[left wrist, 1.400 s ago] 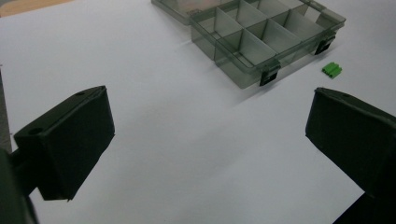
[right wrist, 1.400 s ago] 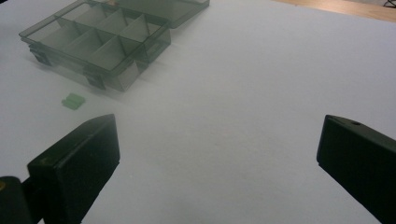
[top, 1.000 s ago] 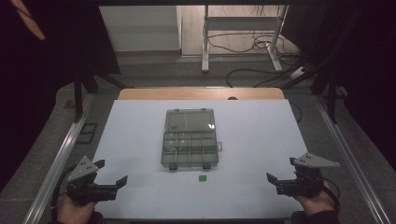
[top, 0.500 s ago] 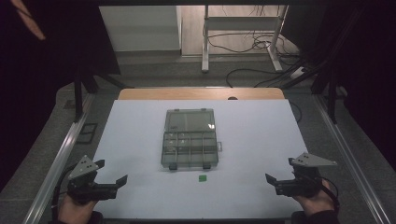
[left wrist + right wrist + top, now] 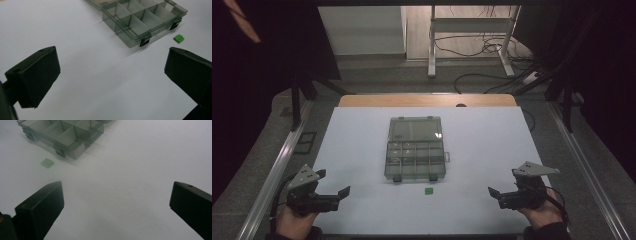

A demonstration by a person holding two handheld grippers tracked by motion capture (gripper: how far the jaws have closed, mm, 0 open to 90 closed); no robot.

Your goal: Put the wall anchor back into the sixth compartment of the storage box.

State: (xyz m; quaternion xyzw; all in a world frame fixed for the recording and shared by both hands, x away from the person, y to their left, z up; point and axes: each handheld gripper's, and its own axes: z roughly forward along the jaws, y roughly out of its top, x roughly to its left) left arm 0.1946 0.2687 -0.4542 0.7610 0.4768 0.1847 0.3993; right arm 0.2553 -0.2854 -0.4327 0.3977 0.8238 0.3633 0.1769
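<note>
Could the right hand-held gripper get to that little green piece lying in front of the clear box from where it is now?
Probably yes. The right hand-held gripper has its jaws wide open, and bare white table lies between it and the green piece. The compartment box sits behind the piece, not in the path.

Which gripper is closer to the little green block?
Hard to call: the green block lies between them, seemingly slightly nearer the right gripper than the left gripper.

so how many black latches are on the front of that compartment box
2. Both sit on the near front edge of the compartment box: the left latch by its left corner, the right latch by its right corner. The small green part lies on the table just in front.
</note>
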